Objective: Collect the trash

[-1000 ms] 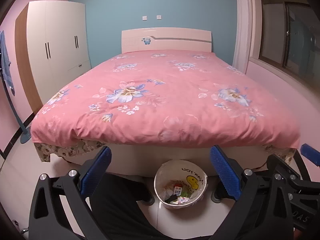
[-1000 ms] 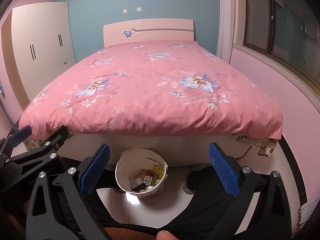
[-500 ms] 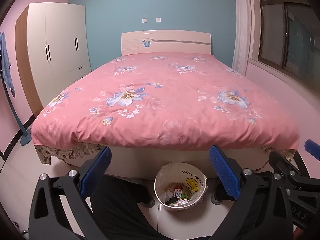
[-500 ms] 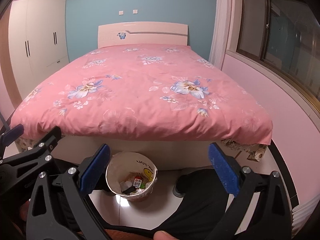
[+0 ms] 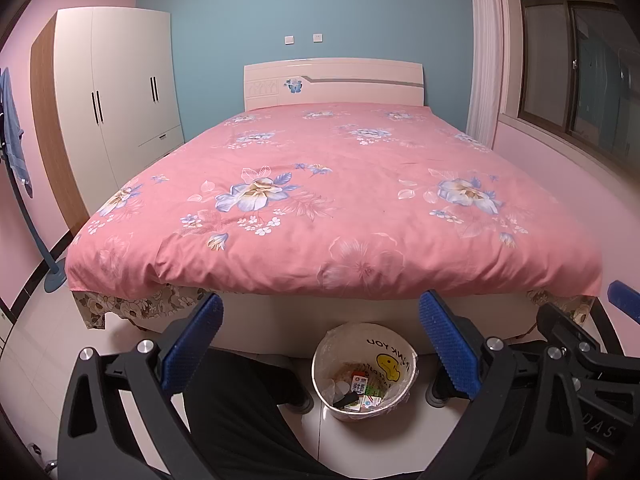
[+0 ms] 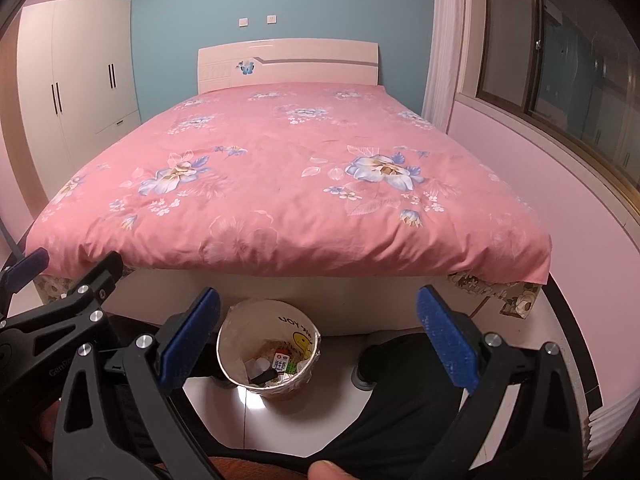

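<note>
A white trash bin (image 5: 363, 368) with a yellow smiley face stands on the floor at the foot of the bed; it also shows in the right wrist view (image 6: 269, 356). Small cartons and wrappers (image 5: 360, 390) lie inside it, also seen in the right wrist view (image 6: 280, 364). My left gripper (image 5: 320, 344) is open and empty, held above and in front of the bin. My right gripper (image 6: 318, 340) is open and empty, beside the left one. No loose trash shows on the bed or floor.
A bed with a pink floral cover (image 5: 340, 200) fills the middle. A white wardrobe (image 5: 116, 104) stands at the left, a blue stand (image 5: 24, 208) near it. A window (image 6: 560, 60) is on the right. The person's dark-trousered legs (image 5: 240, 420) are below.
Both grippers have drawn back and tilted up slightly, so the bed and bin sit lower and farther in view. Both stay open and empty.
</note>
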Motion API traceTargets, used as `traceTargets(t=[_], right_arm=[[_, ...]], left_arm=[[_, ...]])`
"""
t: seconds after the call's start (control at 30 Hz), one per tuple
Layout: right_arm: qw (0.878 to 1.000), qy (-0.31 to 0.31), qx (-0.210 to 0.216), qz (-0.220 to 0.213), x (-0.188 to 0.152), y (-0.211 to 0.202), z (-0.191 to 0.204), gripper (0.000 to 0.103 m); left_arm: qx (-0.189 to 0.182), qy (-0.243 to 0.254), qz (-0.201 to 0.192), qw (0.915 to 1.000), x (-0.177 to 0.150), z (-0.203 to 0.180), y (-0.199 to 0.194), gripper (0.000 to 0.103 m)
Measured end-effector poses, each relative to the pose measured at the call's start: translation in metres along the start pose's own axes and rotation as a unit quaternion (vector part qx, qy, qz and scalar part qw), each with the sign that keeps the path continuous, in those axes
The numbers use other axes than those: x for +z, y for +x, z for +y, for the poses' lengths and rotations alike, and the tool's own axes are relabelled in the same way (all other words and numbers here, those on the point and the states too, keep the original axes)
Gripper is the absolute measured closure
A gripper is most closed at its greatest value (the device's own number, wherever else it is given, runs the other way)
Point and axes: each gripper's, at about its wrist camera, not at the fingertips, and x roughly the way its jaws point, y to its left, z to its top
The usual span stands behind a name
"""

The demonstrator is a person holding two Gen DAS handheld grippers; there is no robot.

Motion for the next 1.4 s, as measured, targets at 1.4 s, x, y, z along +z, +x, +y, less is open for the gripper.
traceTargets(t=[1.4], right_arm=[[1.0,0.003,0.002,0.004,-0.0033,0.0014,0.0082,0.007]], left_arm=[[-0.001,0.001,0.002,1.0,0.0007,0.0028,0.002,0.003]])
